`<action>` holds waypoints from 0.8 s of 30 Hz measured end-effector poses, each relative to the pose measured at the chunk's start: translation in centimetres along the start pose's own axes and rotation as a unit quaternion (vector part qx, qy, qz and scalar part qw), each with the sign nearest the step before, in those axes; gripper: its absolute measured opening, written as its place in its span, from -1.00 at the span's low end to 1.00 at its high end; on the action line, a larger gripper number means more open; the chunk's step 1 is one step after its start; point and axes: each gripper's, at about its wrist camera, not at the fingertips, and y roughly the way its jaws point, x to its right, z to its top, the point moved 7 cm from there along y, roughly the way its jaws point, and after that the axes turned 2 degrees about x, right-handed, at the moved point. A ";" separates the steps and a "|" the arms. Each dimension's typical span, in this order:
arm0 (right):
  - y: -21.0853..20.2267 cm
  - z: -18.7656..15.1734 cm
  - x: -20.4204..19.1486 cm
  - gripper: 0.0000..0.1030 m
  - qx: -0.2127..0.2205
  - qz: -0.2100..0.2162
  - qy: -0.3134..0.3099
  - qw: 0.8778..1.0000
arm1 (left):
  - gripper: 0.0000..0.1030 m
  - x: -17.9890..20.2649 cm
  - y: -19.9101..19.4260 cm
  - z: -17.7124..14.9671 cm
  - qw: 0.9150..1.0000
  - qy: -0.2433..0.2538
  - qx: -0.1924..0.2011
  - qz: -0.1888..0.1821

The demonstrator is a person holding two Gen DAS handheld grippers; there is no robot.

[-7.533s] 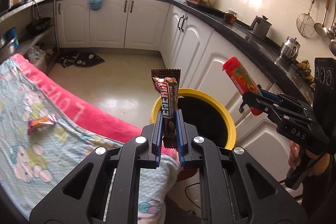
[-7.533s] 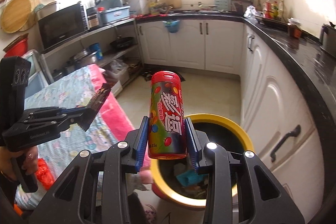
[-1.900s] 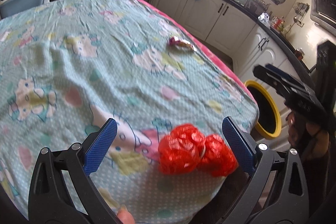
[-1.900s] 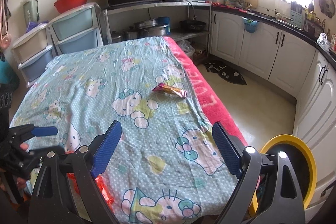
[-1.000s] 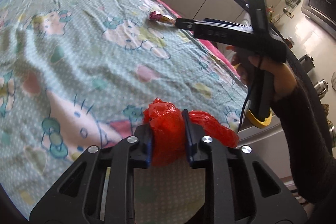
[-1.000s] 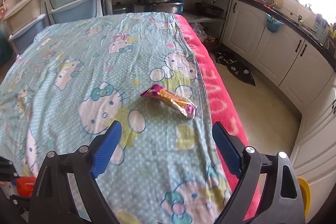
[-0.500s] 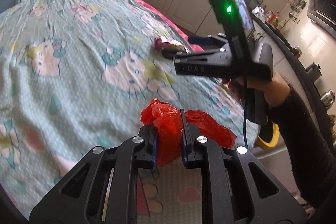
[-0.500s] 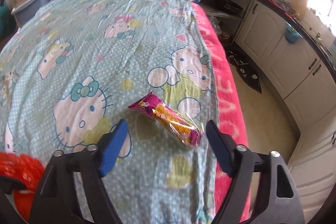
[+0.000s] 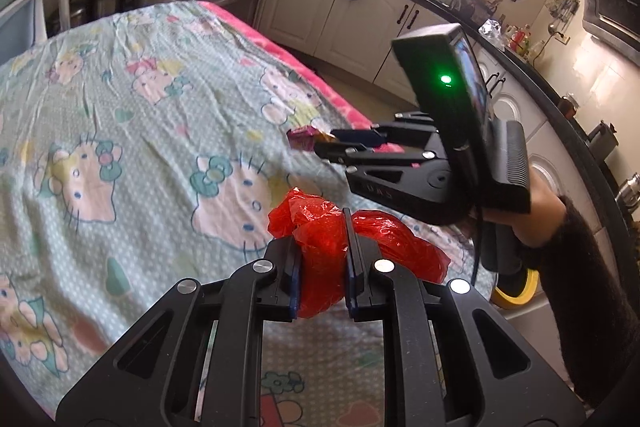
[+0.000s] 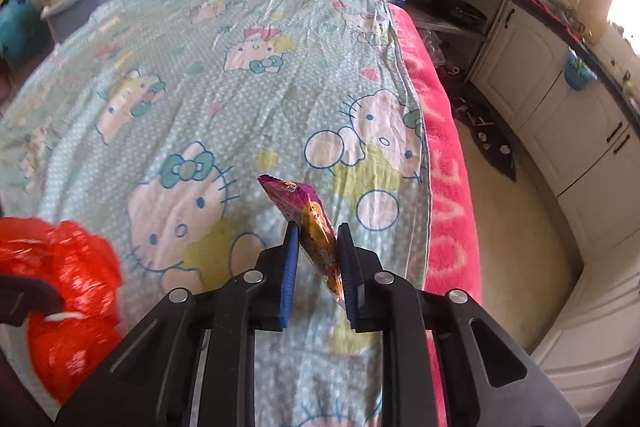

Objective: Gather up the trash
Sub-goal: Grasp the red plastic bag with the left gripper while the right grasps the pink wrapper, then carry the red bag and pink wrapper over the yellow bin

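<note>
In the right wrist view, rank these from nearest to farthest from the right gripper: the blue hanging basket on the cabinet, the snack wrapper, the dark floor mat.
1. snack wrapper: between the closing jaws of the right gripper.
2. dark floor mat: on the floor, right of the bed.
3. blue hanging basket: on the cabinet, far right.

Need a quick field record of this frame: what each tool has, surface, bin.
left tool: shut on red plastic bag
right tool: jaws closing, pink snack wrapper between them, one end sticking up past the tips
surface: cartoon-cat sheet over a table, pink blanket along its edge
bin: yellow bin, only a sliver of rim visible beyond the table edge
other loose trash on the sheet: none visible
</note>
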 end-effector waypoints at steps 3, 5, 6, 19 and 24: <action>-1.5 -0.4 0.7 -0.66 0.009 0.004 0.027 1.000 | -0.79 0.7 -0.2 0.5 1.000 0.009 0.006 -0.002; -2.6 -0.7 1.2 -0.67 0.017 0.007 0.049 0.999 | -0.79 1.1 -0.4 0.8 1.000 0.014 0.010 -0.003; -3.1 -0.9 1.5 -0.68 0.021 0.008 0.058 0.998 | -0.79 1.4 -0.5 1.0 1.000 0.017 0.013 -0.004; -12.0 -3.8 4.4 -0.78 0.081 -0.014 0.123 0.989 | -0.79 6.2 -1.1 2.5 0.997 0.058 0.033 -0.031; -15.3 -5.1 5.2 -0.78 0.100 -0.032 0.138 0.985 | -0.79 8.2 -1.1 2.8 0.996 0.072 0.038 -0.046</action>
